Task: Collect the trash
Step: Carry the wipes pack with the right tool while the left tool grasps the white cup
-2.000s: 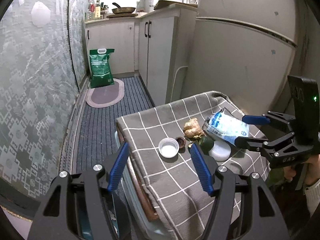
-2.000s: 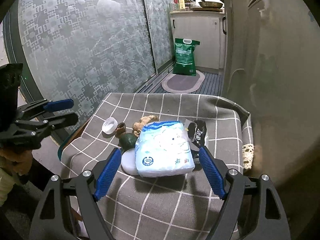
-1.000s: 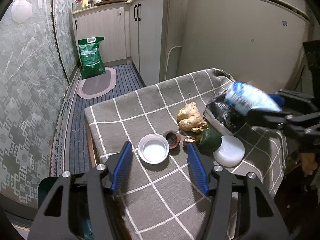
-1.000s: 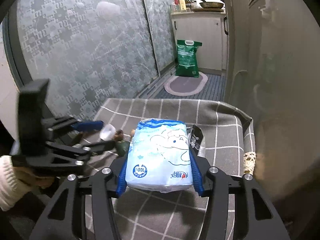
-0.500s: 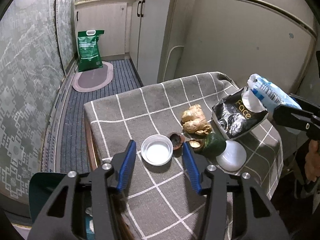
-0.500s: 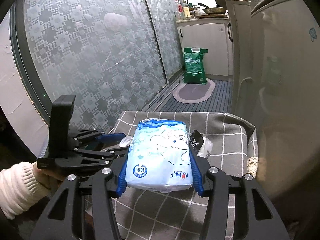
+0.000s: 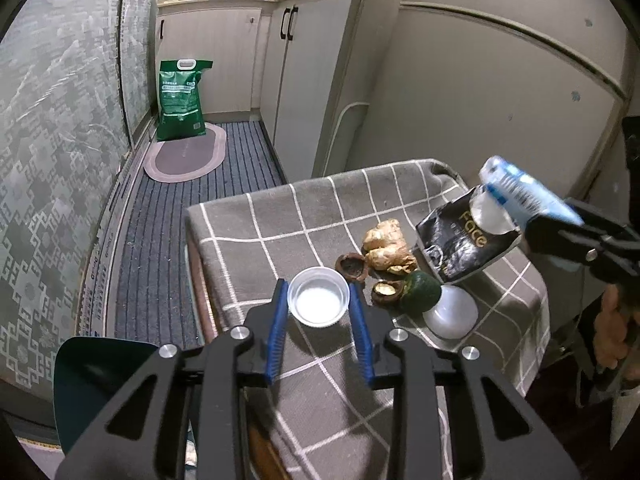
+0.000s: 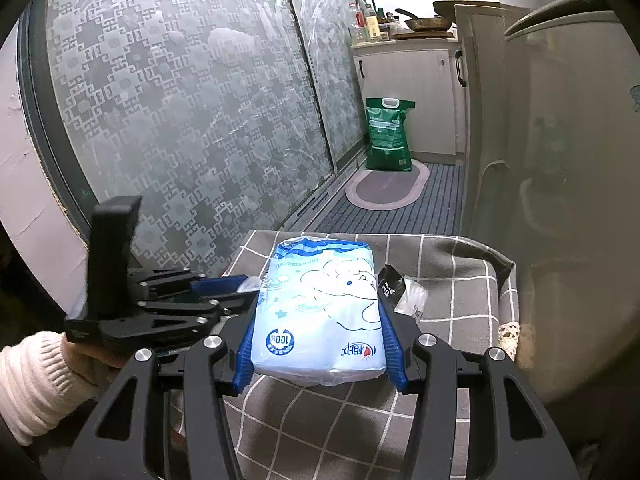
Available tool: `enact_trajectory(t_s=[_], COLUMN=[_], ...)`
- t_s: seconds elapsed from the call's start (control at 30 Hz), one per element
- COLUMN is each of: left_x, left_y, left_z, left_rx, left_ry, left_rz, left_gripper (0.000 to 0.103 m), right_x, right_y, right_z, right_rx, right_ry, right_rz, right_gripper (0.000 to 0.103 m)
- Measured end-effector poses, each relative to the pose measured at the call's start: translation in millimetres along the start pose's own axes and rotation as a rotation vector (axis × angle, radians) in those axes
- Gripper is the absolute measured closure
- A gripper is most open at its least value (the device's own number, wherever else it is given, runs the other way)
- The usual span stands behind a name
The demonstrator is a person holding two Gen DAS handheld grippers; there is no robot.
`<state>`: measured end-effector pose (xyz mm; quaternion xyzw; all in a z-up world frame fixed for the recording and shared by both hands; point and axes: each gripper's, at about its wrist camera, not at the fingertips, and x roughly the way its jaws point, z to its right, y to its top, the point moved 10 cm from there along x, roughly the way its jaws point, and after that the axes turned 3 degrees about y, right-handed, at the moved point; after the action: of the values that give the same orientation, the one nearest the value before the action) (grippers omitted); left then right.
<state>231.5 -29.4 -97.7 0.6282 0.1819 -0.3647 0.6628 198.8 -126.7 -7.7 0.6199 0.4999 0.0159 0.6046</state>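
My right tool (image 8: 318, 344) is clamped on the pale blue plastic tissue pack (image 8: 320, 316), held up off the grey checked cloth surface (image 7: 256, 224). My left tool (image 7: 320, 332) sits partly closed around the small clear plastic cup (image 7: 319, 301), pads just beside its rim; real grip, can't tell. Early going, I'd say: nothing binned. Left on the surface: black foil pouch (image 7: 460, 242), ginger root (image 7: 386, 246), brown shell halves (image 7: 352, 267), green round fruit (image 7: 420, 291), white lid (image 7: 452, 312). Dark teal bin (image 7: 96, 376) waits beside the surface.
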Motion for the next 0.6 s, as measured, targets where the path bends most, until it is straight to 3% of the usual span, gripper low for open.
enact_trajectory(t_s=[0.33,0.6], left_x=[-29.0,-49.1], left_y=[3.5,-3.6], left_z=[-15.6,-58.9], left_rx=[-0.02,-0.078], left_ry=[-0.001,0.035], left_rz=[0.056,0.076], left_gripper=[0.071,0.071], right_x=[13.5,27.0], right_y=[8.3,13.7], right_z=[-24.4,-47.8], right_rx=[-0.035,-0.04], right_ry=[0.012,0.053], right_rz=[-0.009,-0.022], right_gripper=[0.051,0.051])
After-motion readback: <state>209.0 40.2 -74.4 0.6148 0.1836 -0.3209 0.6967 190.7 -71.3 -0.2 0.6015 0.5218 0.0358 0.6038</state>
